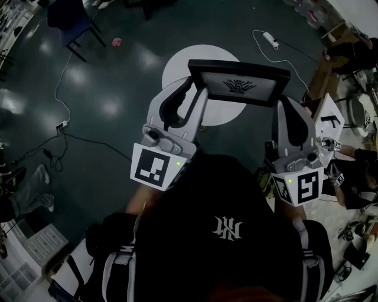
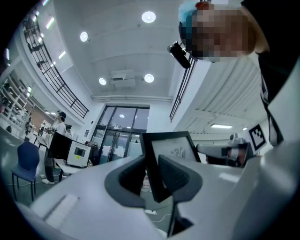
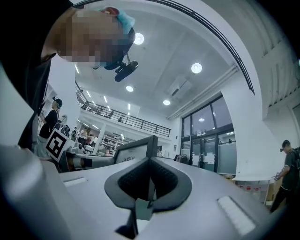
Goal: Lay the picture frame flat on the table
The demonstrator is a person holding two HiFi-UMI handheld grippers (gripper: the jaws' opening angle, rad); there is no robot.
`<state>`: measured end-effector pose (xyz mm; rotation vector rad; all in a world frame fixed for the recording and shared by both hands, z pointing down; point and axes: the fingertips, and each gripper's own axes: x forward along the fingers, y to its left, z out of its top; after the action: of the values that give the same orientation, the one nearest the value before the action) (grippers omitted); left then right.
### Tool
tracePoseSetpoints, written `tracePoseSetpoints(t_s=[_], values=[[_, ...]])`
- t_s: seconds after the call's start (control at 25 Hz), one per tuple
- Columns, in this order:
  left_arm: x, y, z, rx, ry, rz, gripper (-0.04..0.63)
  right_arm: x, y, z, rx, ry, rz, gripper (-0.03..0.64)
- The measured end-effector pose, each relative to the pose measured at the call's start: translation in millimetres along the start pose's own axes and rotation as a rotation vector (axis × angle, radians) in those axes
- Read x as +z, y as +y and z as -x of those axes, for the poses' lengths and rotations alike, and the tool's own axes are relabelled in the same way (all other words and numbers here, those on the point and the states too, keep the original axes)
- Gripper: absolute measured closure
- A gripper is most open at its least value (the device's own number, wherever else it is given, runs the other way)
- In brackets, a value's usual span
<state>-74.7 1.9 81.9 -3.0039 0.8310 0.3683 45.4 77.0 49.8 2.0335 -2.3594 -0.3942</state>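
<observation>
A black picture frame (image 1: 239, 82) with a white picture and a dark emblem hangs in the air over a round white table (image 1: 177, 66). My left gripper (image 1: 198, 89) is shut on its left end and my right gripper (image 1: 283, 101) on its right end. In the left gripper view the frame (image 2: 171, 147) stands upright, its edge pinched between the jaws of the left gripper (image 2: 152, 171). In the right gripper view the frame's side (image 3: 133, 152) runs away from the closed jaws of the right gripper (image 3: 149, 176).
Dark floor surrounds the table. A blue chair (image 1: 68, 17) stands far left, a cable with a power strip (image 1: 62, 125) lies left, another strip (image 1: 270, 40) lies beyond the table. Wooden furniture (image 1: 322, 76) and clutter sit at the right. A person (image 2: 58, 124) stands in the distance.
</observation>
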Motion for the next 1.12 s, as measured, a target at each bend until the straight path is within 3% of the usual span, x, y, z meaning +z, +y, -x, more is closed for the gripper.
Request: tracePoseSetpoints(t_s=[0.36, 0.64, 0.76, 0.92, 1.12], values=[[3, 33, -39, 0.003, -0.021, -0.002, 0.52, -7, -24, -46, 0.002, -0.004, -0.006, 0.609], [-18, 42, -76, 0.002, -0.011, 0.008, 0.52, -43, -54, -64, -0.005, 0.034, -0.07, 0.609], [-40, 45, -93, 0.015, 0.052, 0.01, 0.52, -60, -72, -74, 0.005, 0.048, -0.099, 0.609], [-62, 57, -117, 0.053, 0.11, 0.013, 0.52, -81, -93, -94, 0.041, 0.052, -0.129, 0.609], [-67, 73, -171, 0.125, 0.064, -0.005, 0.52, -106, -139, -135, 0.13, 0.032, -0.168, 0.609]])
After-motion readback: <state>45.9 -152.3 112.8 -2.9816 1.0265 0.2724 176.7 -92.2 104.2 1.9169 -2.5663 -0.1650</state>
